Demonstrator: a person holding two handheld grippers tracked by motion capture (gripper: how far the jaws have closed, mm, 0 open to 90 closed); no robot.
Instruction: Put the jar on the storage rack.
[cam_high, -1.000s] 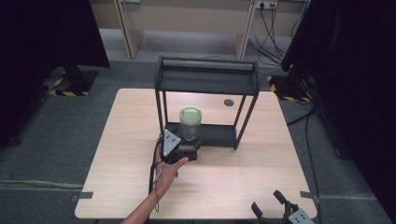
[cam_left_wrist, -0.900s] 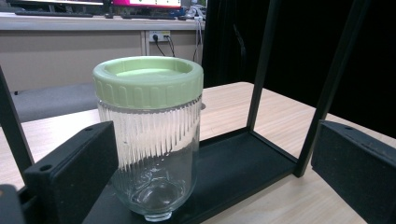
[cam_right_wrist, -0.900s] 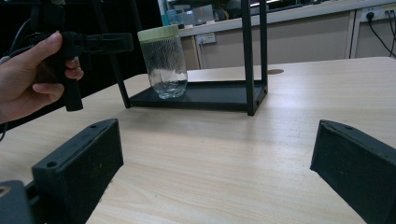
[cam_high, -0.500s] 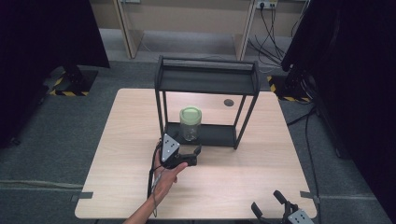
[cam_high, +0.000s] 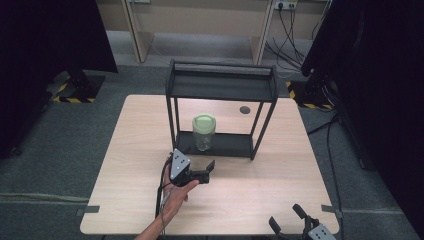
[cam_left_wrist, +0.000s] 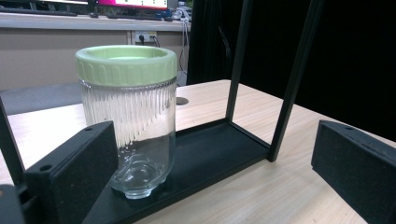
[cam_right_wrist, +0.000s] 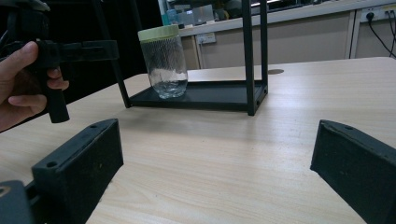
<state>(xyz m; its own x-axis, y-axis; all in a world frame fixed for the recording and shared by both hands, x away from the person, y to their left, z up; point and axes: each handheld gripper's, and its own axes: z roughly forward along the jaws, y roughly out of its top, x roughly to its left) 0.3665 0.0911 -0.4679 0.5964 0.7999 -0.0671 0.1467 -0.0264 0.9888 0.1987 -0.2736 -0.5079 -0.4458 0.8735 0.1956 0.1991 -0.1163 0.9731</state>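
Jar (cam_high: 204, 131) upright on the lower tray of the rack (cam_high: 222, 146), toward its left end — green lid on, glass empty. Left gripper (cam_high: 206, 168) held just near of the rack's front edge, jaws spread wide, nothing between them; in the left gripper view, jar (cam_left_wrist: 127, 116) close ahead, beside the left jaw, not touched. Hand (cam_high: 176, 192) wrapped round the handle. Right gripper (cam_high: 289, 218) at the near right table (cam_high: 280, 175) edge — jaws wide apart, empty, well apart from the rack.
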